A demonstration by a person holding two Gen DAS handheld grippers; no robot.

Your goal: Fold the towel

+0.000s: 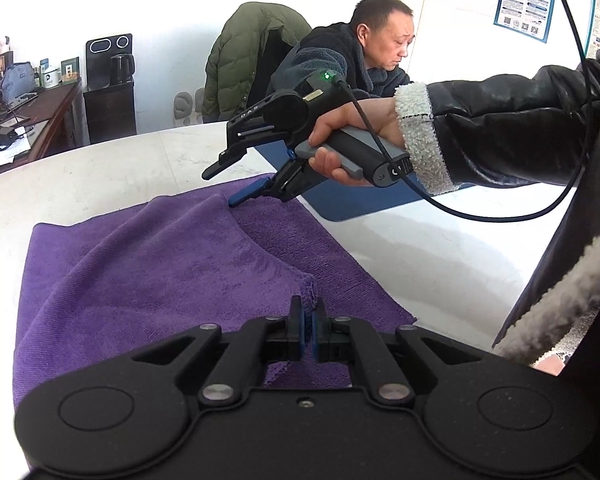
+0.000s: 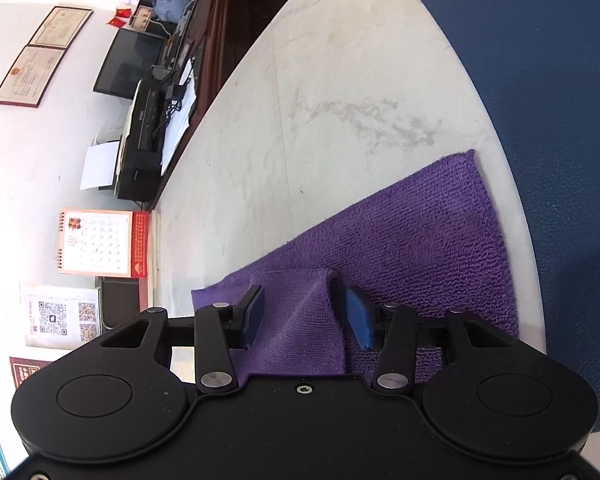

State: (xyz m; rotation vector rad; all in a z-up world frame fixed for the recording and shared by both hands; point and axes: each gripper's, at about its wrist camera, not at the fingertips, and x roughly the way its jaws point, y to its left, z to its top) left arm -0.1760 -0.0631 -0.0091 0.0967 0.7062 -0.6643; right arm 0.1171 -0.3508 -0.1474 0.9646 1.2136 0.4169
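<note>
A purple towel [image 1: 160, 272] lies on the white marble table [image 1: 100, 168], with its upper layer folded over and raised in a ridge. My left gripper [image 1: 308, 312] is shut on the near corner of that layer. My right gripper [image 1: 232, 182], held by a hand in a black sleeve, stands open at the far corner. In the right wrist view a raised flap of the towel [image 2: 440, 232] sits between the blue pads [image 2: 358, 320] of the right gripper [image 2: 304, 316]. The jaws stand apart and do not pinch the flap.
A blue mat [image 1: 340, 200] lies on the table just beyond the towel, also seen at the right of the right wrist view as the blue mat [image 2: 560, 120]. A person [image 1: 364, 56] sits behind the table. A desk with a printer [image 2: 144, 132] stands off to the left.
</note>
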